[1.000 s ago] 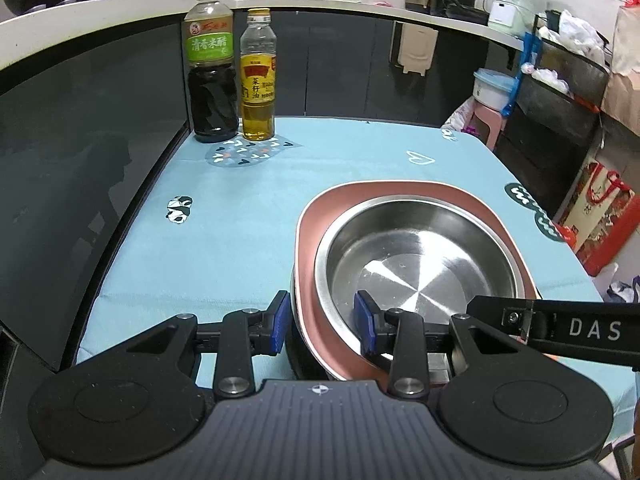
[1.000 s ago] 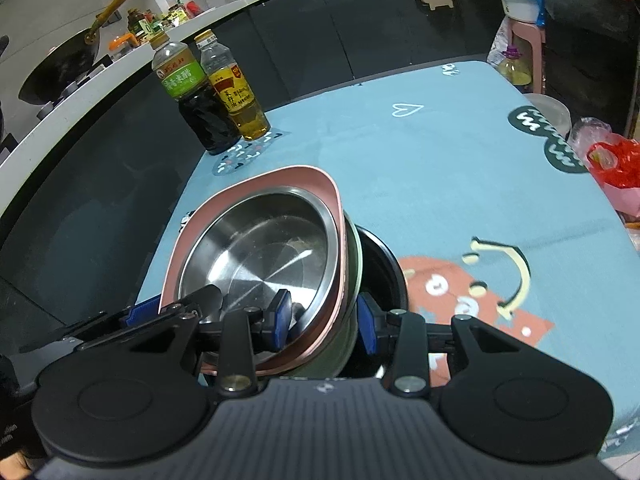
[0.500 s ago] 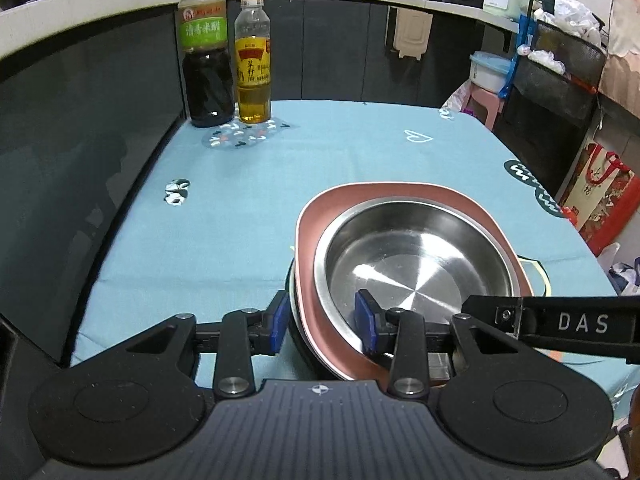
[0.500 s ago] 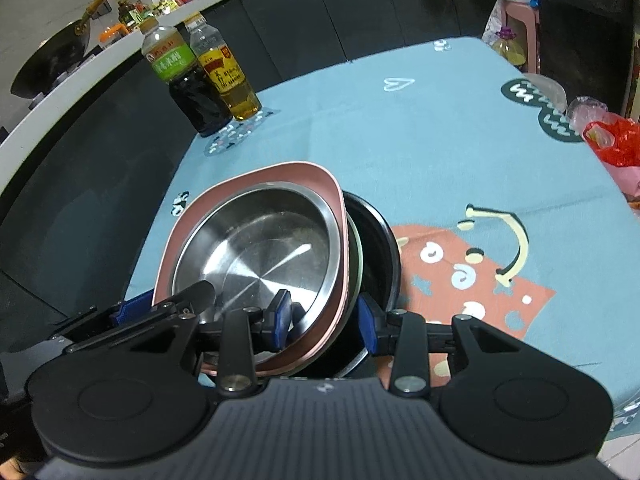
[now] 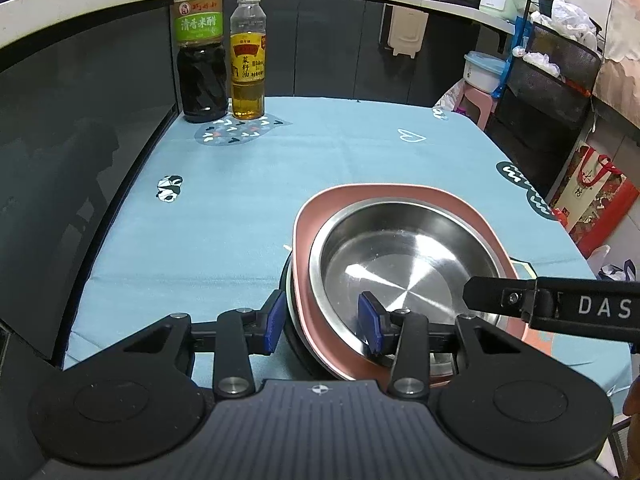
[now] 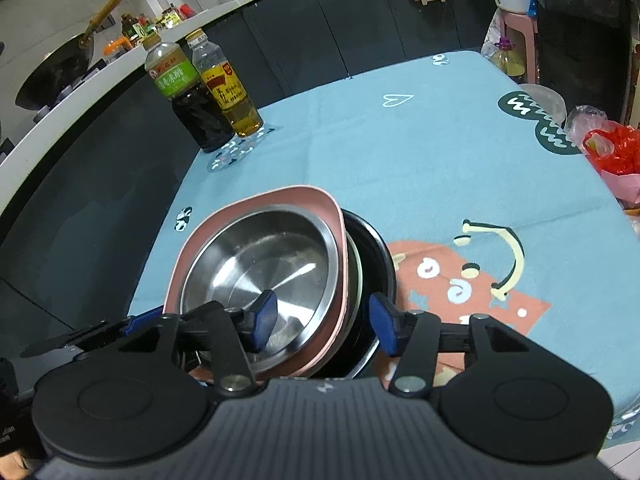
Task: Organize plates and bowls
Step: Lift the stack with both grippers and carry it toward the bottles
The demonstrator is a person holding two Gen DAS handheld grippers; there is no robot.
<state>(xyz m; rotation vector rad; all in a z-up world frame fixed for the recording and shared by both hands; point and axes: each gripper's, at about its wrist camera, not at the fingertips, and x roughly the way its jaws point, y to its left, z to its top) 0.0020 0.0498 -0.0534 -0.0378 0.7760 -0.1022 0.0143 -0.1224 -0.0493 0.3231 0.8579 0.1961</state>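
A stack of dishes sits at the near edge of the blue table: a steel bowl (image 5: 404, 264) inside a pink plate (image 5: 308, 304), over a pale plate and a black bowl (image 6: 374, 256). My left gripper (image 5: 322, 328) straddles the stack's left rim, one pad outside and one inside the steel bowl. My right gripper (image 6: 324, 320) straddles the right rim the same way, with the steel bowl (image 6: 264, 268) and pink plate (image 6: 260, 204) between its jaws. Both grip the stack. The right gripper's finger (image 5: 560, 308) shows in the left view.
A dark vinegar bottle (image 5: 200, 48) and a yellow oil bottle (image 5: 248, 56) stand at the table's far left corner. A dark cabinet wall runs along the left. Bags (image 6: 608, 148) and a stool lie off the right edge.
Both grippers and the stack have shifted slightly relative to the table; the bottles sit a little lower in the left view than half a second ago. The grips are unchanged.
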